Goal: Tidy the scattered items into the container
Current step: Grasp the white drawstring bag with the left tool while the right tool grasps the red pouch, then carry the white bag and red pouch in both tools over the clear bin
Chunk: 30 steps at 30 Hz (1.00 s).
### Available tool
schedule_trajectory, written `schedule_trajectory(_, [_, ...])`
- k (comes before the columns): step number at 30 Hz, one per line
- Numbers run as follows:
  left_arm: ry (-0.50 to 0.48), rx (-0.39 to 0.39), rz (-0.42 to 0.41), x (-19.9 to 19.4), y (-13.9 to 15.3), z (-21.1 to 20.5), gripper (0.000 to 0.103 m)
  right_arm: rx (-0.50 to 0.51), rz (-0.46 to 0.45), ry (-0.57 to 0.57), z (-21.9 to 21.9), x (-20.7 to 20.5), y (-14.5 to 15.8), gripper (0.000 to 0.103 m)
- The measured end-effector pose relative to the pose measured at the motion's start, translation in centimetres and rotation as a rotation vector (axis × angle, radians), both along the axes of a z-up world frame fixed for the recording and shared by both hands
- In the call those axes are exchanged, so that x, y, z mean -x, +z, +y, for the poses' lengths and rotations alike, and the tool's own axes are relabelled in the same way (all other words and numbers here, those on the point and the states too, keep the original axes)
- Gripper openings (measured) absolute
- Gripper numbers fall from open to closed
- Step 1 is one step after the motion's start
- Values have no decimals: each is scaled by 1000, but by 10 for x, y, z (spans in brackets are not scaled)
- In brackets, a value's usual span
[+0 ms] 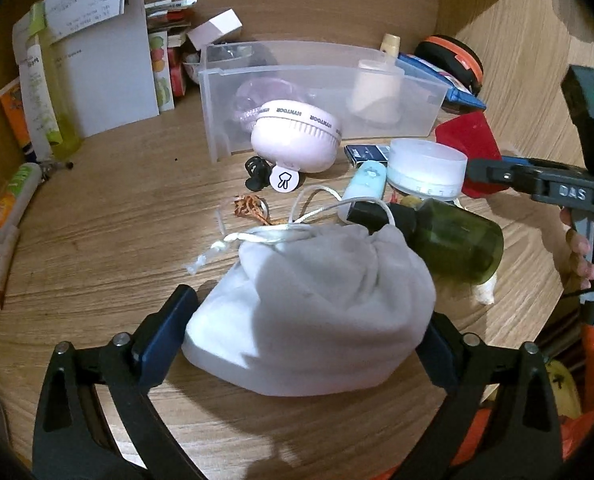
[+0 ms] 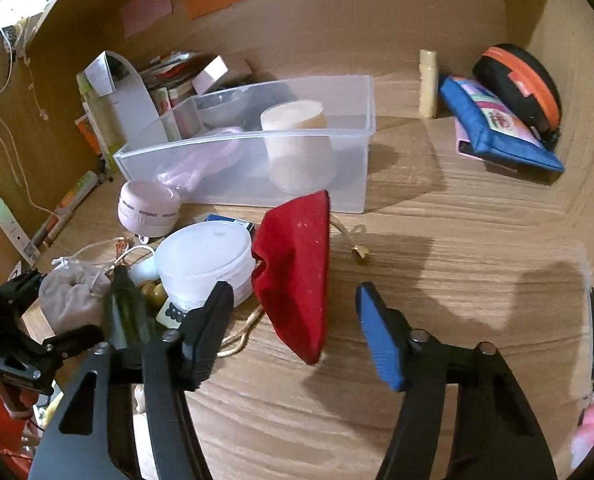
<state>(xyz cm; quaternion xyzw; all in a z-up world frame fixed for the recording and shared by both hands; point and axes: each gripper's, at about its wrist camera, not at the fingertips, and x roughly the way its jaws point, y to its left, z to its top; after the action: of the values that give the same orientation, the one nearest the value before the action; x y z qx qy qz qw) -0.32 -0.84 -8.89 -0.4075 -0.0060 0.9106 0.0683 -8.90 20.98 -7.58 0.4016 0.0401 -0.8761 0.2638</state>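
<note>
A clear plastic container (image 1: 217,120) (image 2: 361,128) stands on the wooden desk and holds a cream jar (image 1: 375,92) (image 2: 297,144) and a pink item. My left gripper (image 1: 297,344) has its jaws wide, one on each side of a grey drawstring pouch (image 1: 313,312) (image 2: 73,296) that lies on the desk. My right gripper (image 2: 293,332) is open around a red pouch (image 2: 301,272) (image 1: 469,140), fingers apart from it. A green bottle (image 1: 457,240), a white round tub (image 1: 427,168) (image 2: 205,268) and a pink round device (image 1: 297,136) (image 2: 149,208) lie between.
A blue pouch (image 2: 493,128) and a black-and-orange case (image 2: 517,84) sit at the back right. A white card box (image 1: 109,80), tubes (image 1: 13,204) and papers crowd the left. A black clip (image 1: 257,172) and string lie near the container.
</note>
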Motion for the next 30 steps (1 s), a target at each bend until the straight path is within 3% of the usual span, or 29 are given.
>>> schedule_trajectory(3, [-1,-16,7,-2,1,-3,86,-49,18,10,-9,1,-2,51])
schedule_trajectory(7, [14,-42,9,-3,3,-9,80,-39,7,38,-12,3,-3,24])
schedule_trajectory(12, [53,-50,22,-4,5,-19,79,-14,48,44,-7,-4,4,19])
schedule_trajectory(18, [92,-128,54,-9,15,-37,79,47,103,41,3,-14,27,14])
schedule_trajectory(24, [118,-196,106,-12,37,-53,79,95,153,40,8,-22,48,14])
schedule_trajectory(30, [132,-211,154,-6,59,-59,79,117,192,53,6,-27,60,14])
